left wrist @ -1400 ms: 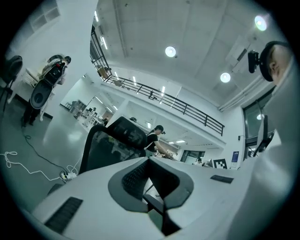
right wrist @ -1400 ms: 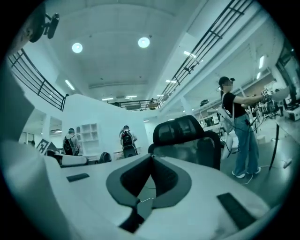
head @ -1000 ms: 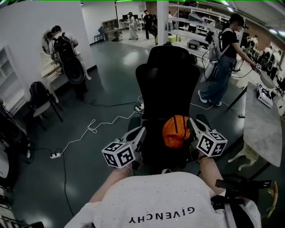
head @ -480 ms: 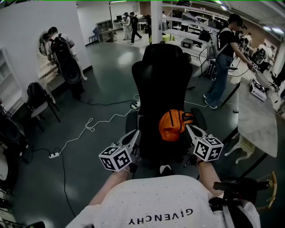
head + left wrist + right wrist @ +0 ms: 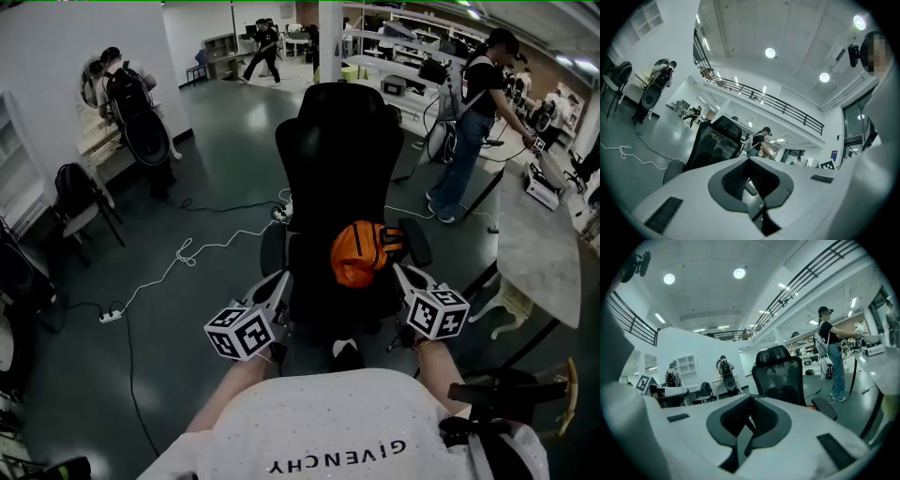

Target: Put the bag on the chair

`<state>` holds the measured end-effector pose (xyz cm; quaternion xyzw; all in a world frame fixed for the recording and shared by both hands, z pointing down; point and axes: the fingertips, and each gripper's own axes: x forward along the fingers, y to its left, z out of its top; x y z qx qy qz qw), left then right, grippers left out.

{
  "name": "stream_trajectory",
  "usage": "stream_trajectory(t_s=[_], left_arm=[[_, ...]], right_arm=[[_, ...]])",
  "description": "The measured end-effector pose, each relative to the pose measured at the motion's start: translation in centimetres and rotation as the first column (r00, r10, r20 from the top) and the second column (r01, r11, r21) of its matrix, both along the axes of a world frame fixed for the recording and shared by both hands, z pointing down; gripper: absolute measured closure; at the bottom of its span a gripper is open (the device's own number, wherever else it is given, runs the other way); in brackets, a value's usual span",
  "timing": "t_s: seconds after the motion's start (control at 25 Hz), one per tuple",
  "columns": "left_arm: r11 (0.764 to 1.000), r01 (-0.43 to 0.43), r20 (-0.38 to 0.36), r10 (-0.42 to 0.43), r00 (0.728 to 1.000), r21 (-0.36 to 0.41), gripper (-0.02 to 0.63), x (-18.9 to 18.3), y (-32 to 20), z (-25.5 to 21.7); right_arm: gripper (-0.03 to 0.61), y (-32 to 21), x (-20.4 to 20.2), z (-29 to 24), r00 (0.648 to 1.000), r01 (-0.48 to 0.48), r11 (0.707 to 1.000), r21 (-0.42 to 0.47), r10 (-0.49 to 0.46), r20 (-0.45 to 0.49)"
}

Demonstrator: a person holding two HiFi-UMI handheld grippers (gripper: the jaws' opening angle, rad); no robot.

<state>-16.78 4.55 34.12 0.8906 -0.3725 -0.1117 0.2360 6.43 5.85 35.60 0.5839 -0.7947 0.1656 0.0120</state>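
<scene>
Jaws of left gripper (image 5: 284, 279) and right gripper (image 5: 399, 271) are observed closed, nothing between. Orange bag (image 5: 359, 253) is noted over the chair (image 5: 342, 141) seat, beside right gripper; cable (image 5: 178, 259) is strewn on floor (image 5: 220, 150).

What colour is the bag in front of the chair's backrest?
Orange. The bag shows best in the head view.

White speckled shirt (image 5: 328, 412), black-checked marker cubes (image 5: 246, 330)
</scene>
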Motion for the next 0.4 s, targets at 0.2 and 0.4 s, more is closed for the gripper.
stream_trajectory(t_s=[0.2, 0.4], left_arm=[[1.0, 0.014, 0.001, -0.014, 1.0, 0.013, 0.612, -0.3, -0.4, -0.5], [1.0, 0.022, -0.004, -0.022, 1.0, 0.018, 0.612, -0.2, 0.3, -2.1]], right_arm=[[0.58, -0.5, -0.1, -0.1, 1.0, 0.004, 1.0, 0.009, -0.003, -0.003], [0.579, 0.2, 0.1, -1.9, 1.0, 0.009, 1.0, 0.017, -0.009, -0.012]])
